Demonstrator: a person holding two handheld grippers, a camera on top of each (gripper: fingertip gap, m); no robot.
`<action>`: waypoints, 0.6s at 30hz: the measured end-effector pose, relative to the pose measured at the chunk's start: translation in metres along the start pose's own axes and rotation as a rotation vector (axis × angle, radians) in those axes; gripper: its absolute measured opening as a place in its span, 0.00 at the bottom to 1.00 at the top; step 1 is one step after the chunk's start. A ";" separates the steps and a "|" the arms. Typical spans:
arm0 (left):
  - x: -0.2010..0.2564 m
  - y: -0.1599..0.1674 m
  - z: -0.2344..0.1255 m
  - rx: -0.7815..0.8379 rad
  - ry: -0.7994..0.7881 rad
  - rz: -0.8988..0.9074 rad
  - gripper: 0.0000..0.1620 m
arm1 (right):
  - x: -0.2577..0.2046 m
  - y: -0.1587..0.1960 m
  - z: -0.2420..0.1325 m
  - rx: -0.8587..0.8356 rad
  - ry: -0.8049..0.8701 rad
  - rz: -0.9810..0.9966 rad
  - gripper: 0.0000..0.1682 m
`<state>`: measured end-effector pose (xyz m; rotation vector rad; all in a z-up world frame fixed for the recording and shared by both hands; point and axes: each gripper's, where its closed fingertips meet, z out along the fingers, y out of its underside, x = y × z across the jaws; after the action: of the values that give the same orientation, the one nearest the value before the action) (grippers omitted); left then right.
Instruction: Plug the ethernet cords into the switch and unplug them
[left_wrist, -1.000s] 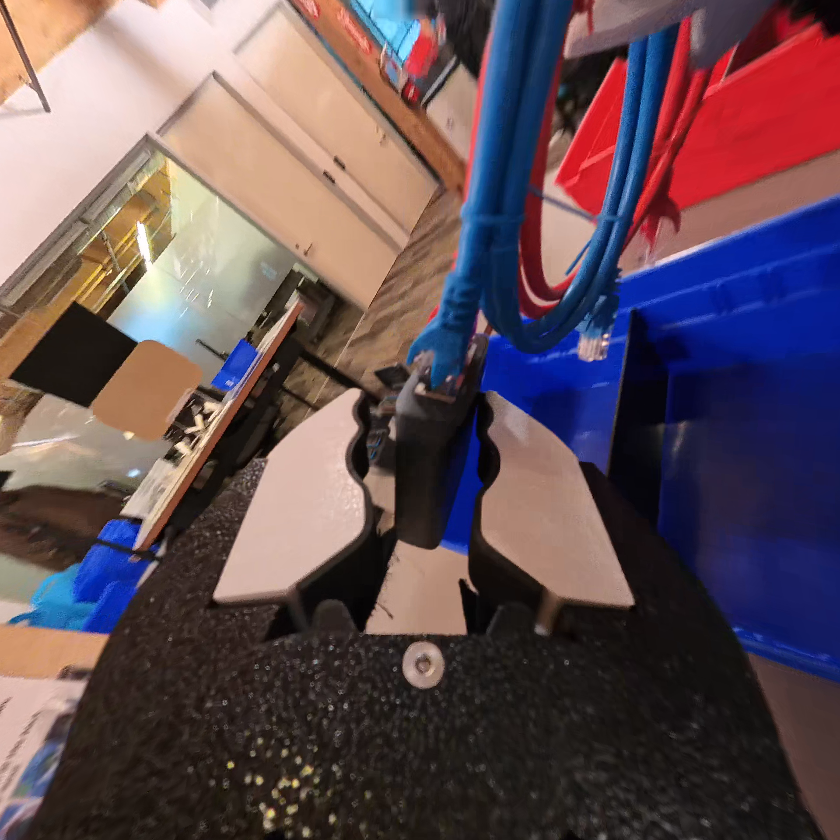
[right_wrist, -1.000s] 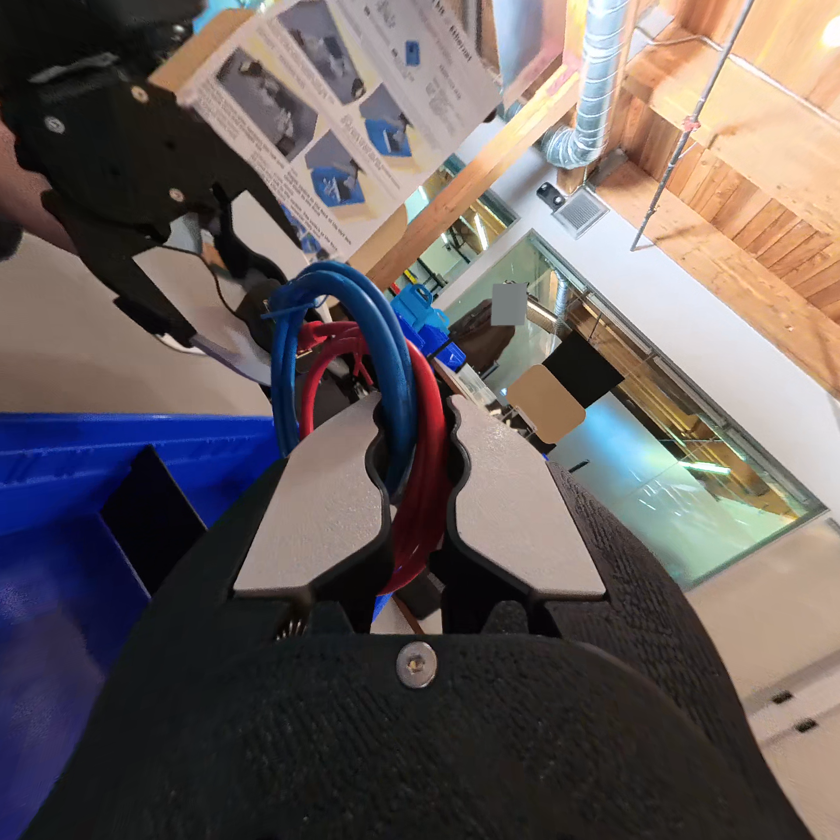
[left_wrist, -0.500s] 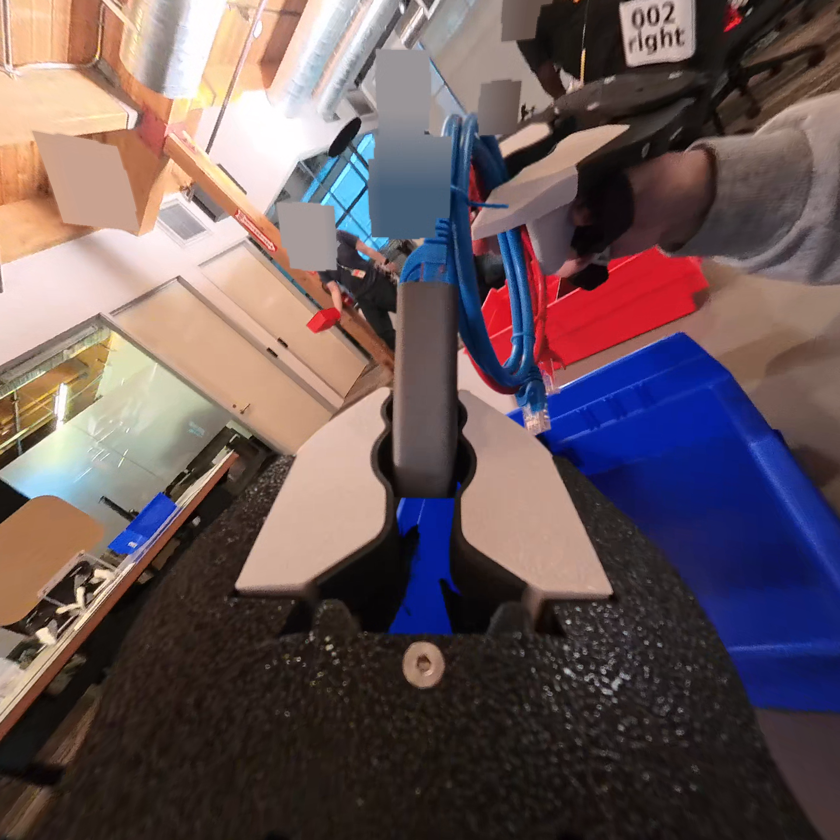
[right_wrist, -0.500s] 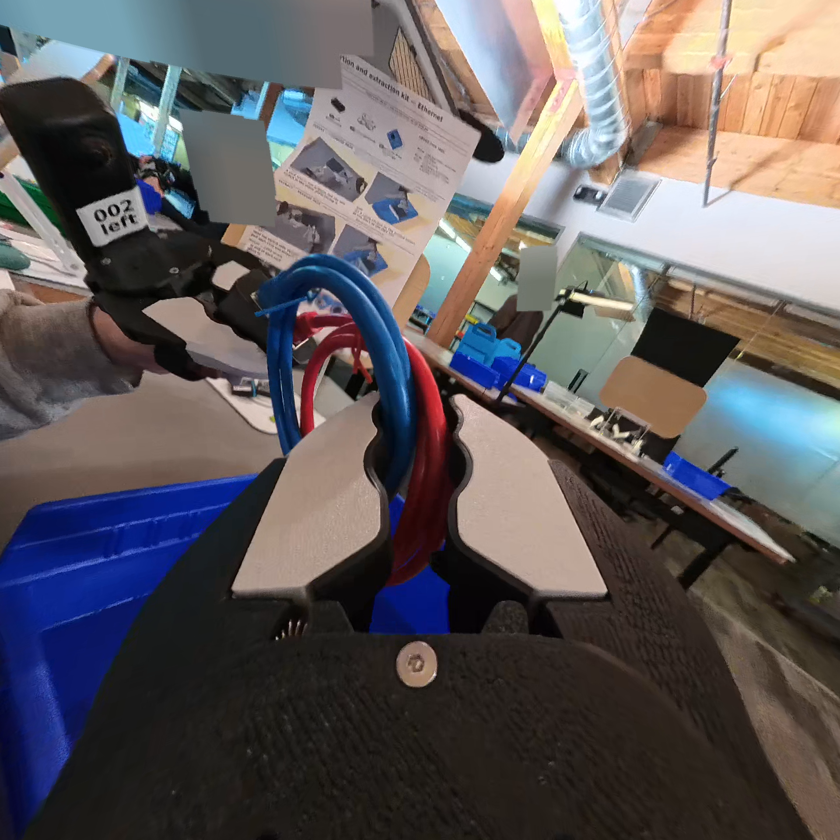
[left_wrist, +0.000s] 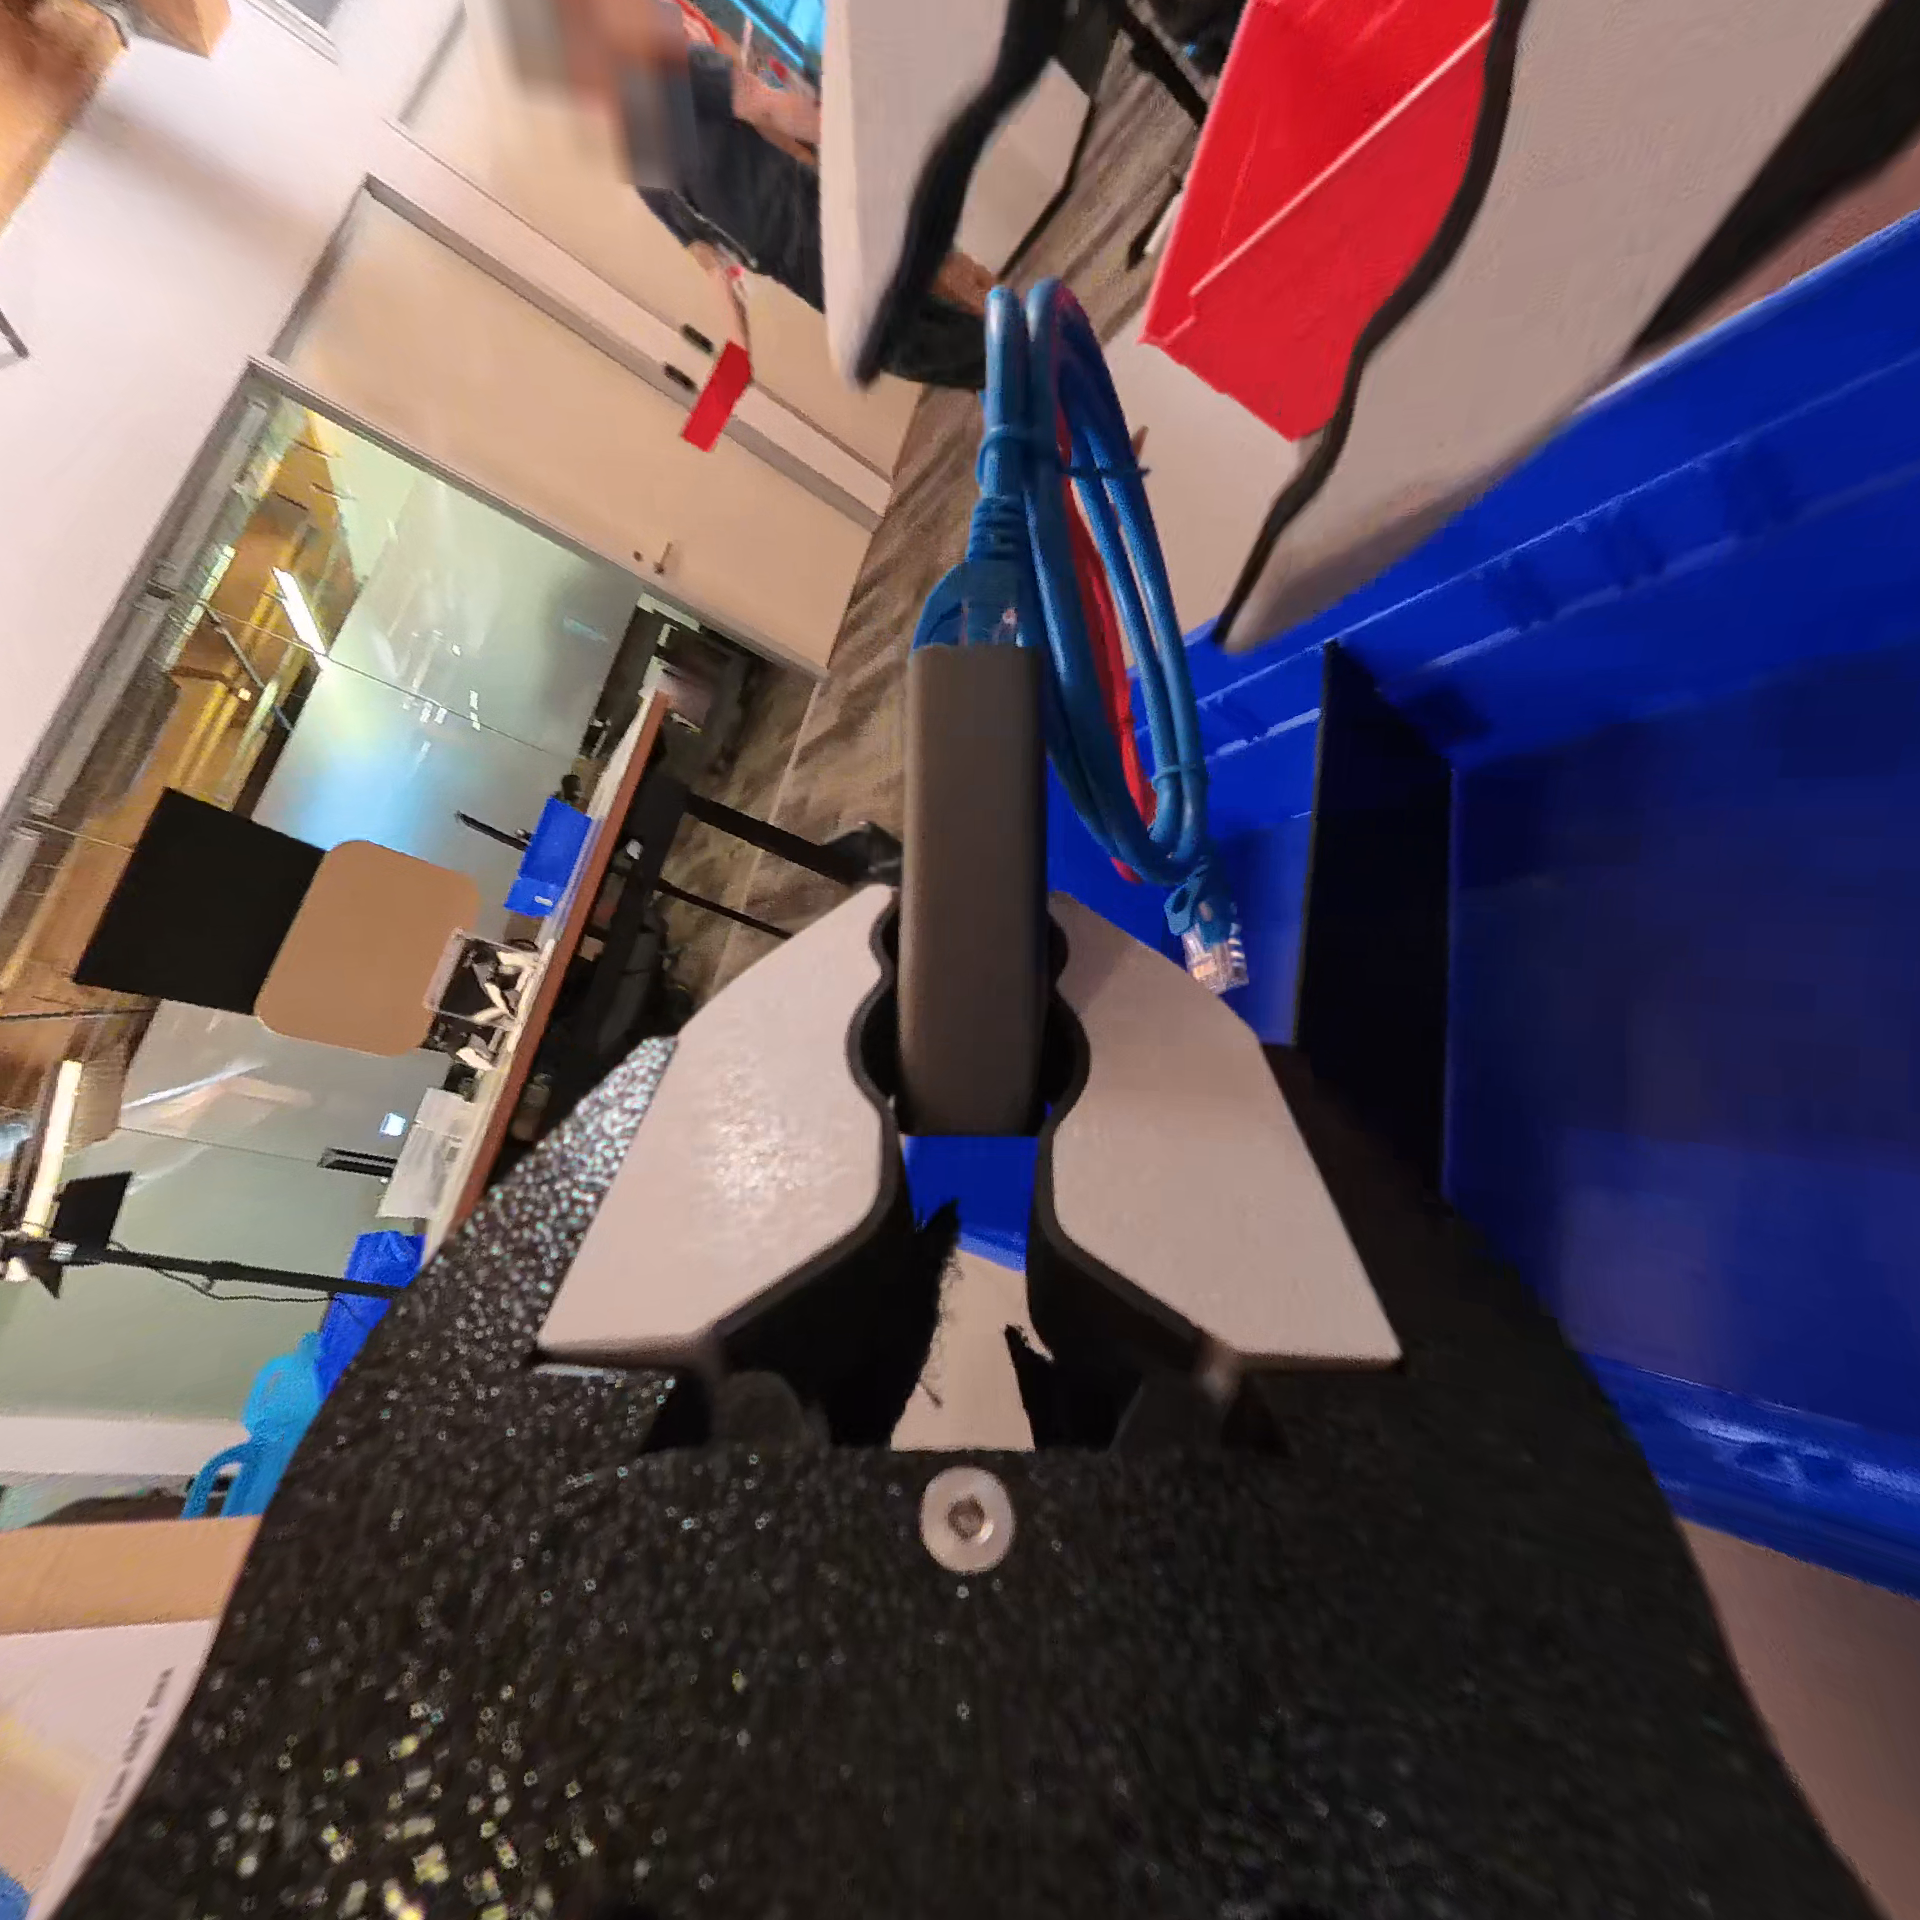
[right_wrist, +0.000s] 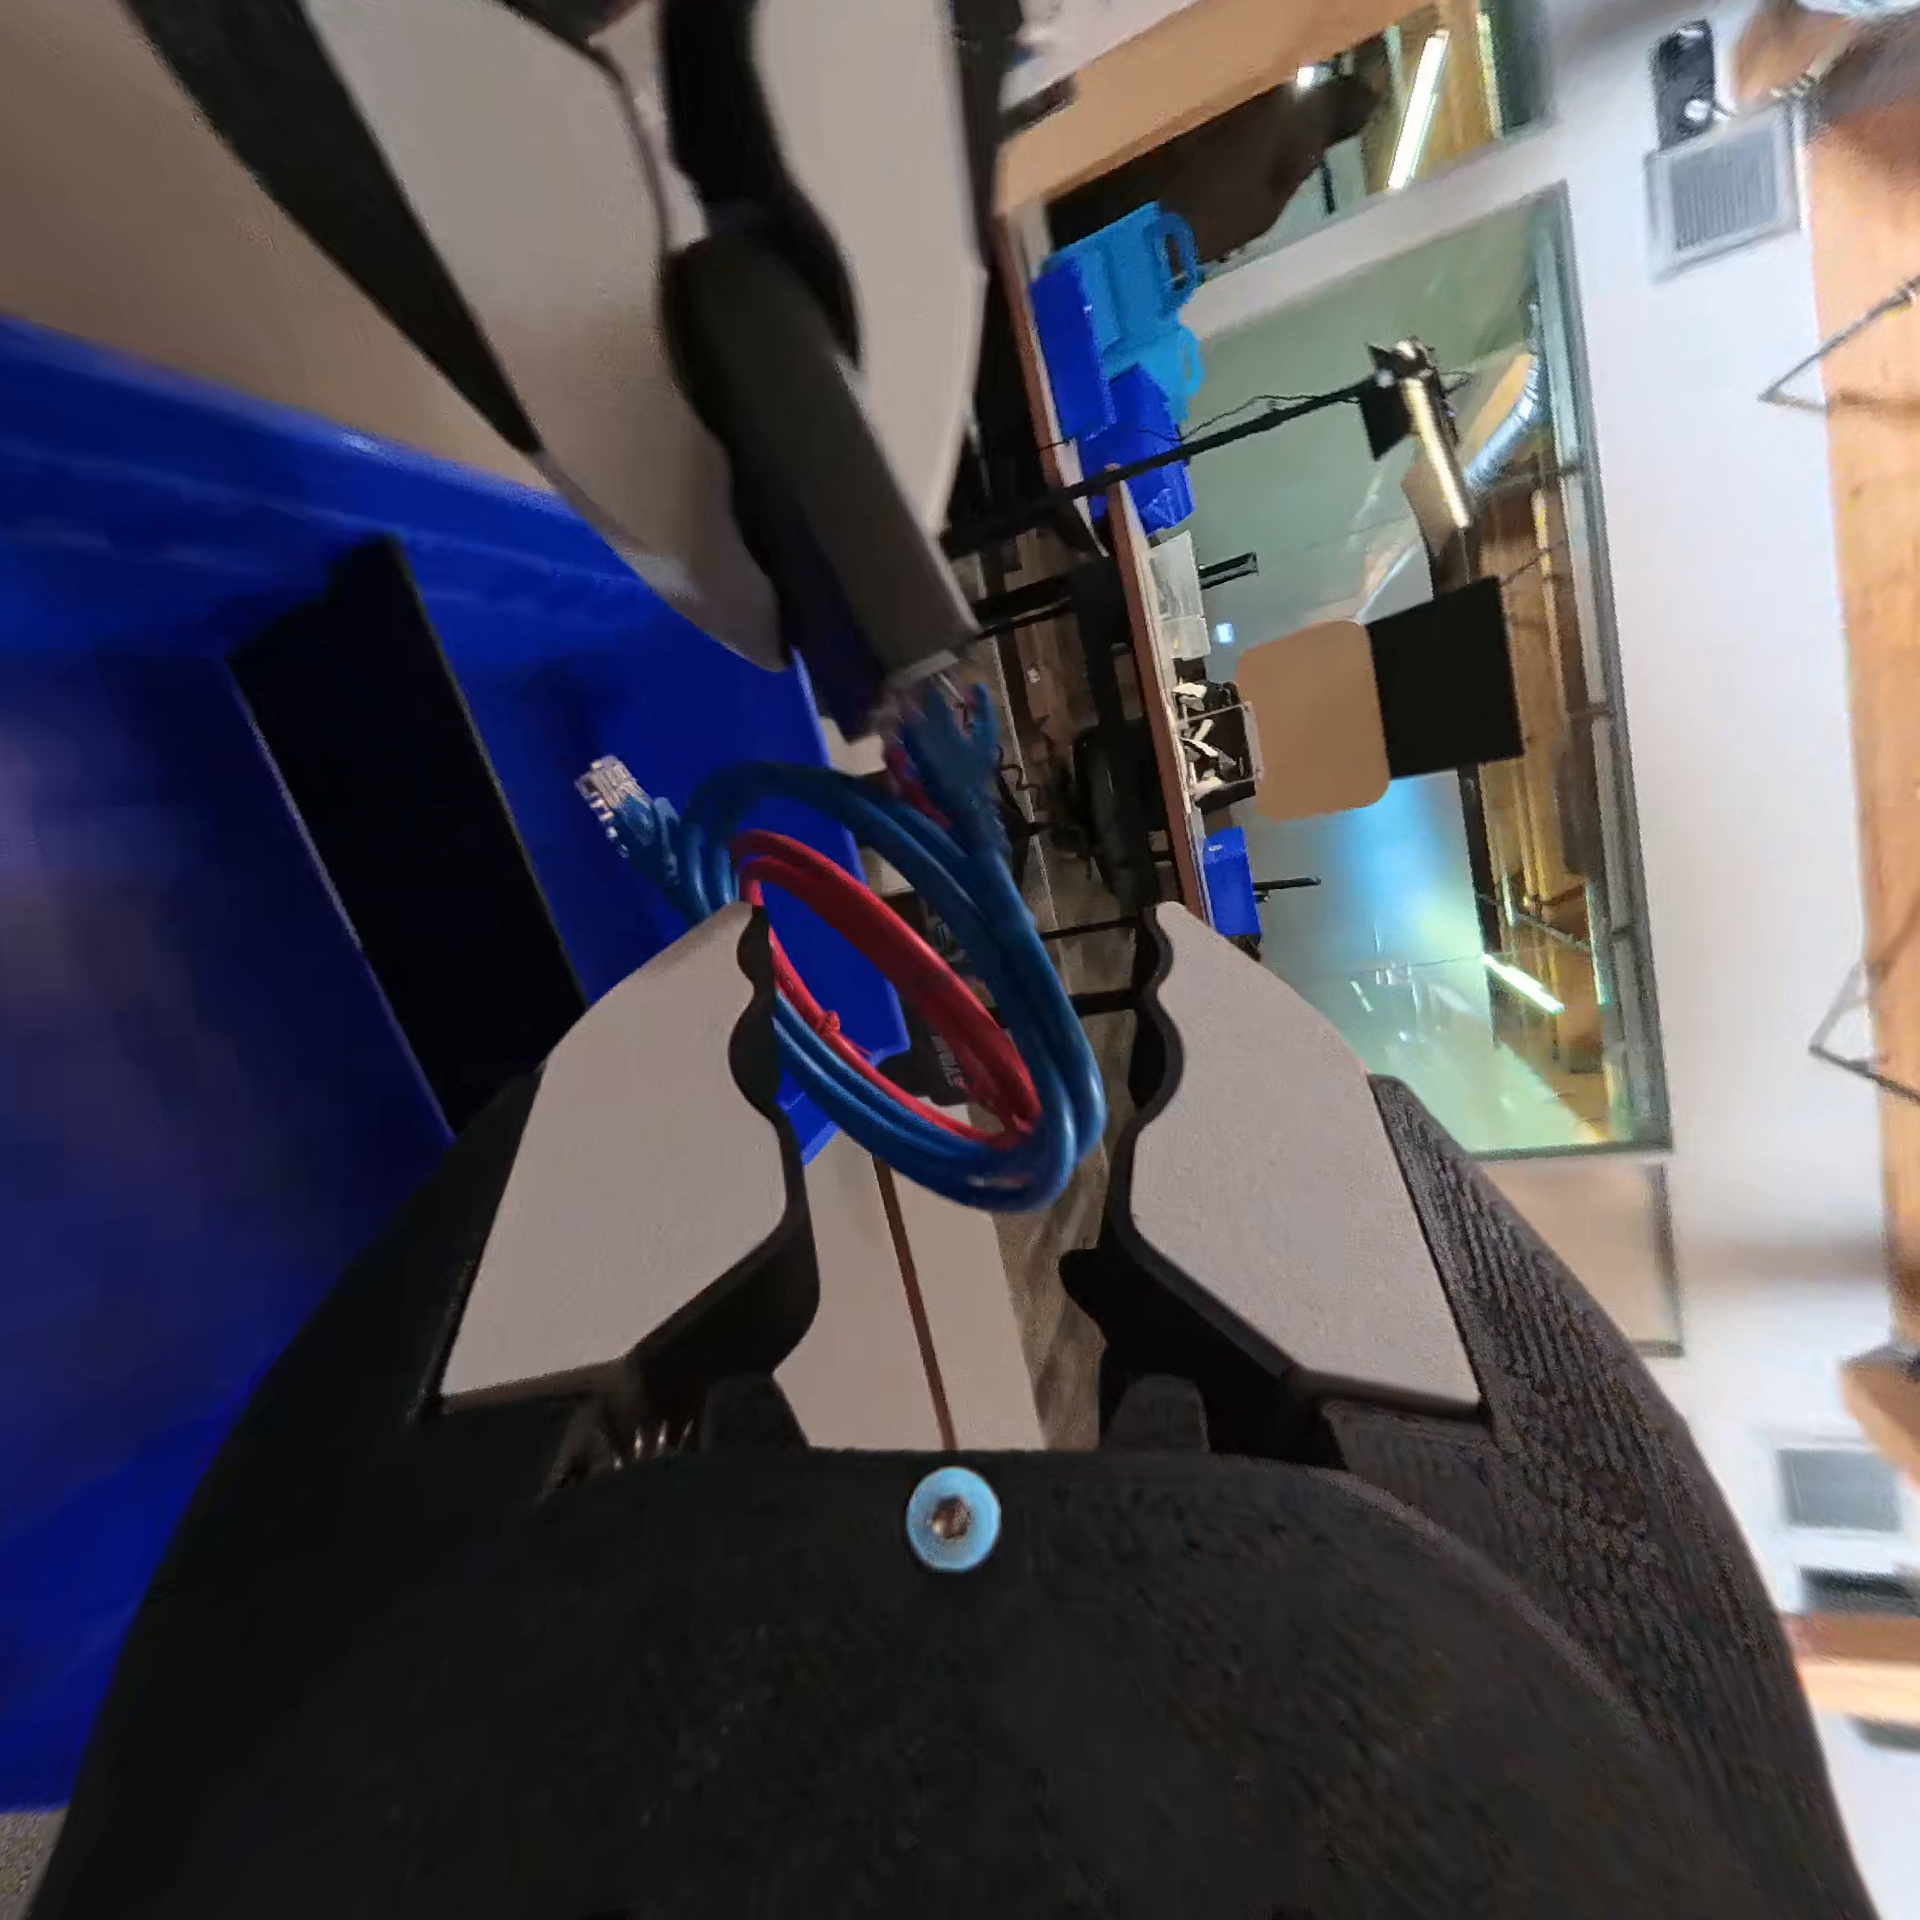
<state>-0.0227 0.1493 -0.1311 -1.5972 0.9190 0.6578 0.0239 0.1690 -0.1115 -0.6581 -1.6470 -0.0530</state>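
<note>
My left gripper (left_wrist: 971, 914) is shut on a dark grey block-shaped device (left_wrist: 971, 790). A blue cable plug (left_wrist: 977, 613) sits in the device's far end. A tied coil of blue and red cables (left_wrist: 1112, 665) hangs from that plug, with a loose clear plug (left_wrist: 1210, 940) at its end. My right gripper (right_wrist: 951, 920) is open. The cable coil (right_wrist: 1065, 1091) lies in the gap between its fingers, close to the left fingertip; whether they touch is unclear. The device (right_wrist: 831, 468) and the left gripper's fingers (right_wrist: 644, 416) show blurred at the top of the right wrist view.
A blue bin (left_wrist: 1662, 831) with a black divider (left_wrist: 1371, 831) lies under and beside both grippers; it also shows in the right wrist view (right_wrist: 208, 831). A red bin (left_wrist: 1320, 208) stands beyond it. Desks with blue boxes (right_wrist: 1122, 312), glass walls and a person are in the background.
My right gripper has opened and let go of the cable coil, which now hangs from the device in my left gripper. Both grippers have rolled sideways and come closer together.
</note>
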 end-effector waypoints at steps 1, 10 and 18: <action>0.003 0.001 0.001 -0.019 0.012 -0.007 0.13 | -0.006 -0.002 0.006 -0.011 -0.014 -0.034 0.38; 0.015 0.012 0.005 -0.092 0.099 -0.037 0.13 | -0.022 -0.006 0.028 -0.038 -0.061 -0.177 0.26; 0.021 0.008 0.004 -0.086 0.139 -0.049 0.13 | -0.028 -0.002 0.031 -0.073 -0.083 -0.290 0.24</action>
<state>-0.0182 0.1478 -0.1536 -1.7539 0.9607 0.5635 -0.0036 0.1695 -0.1426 -0.4772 -1.8179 -0.3000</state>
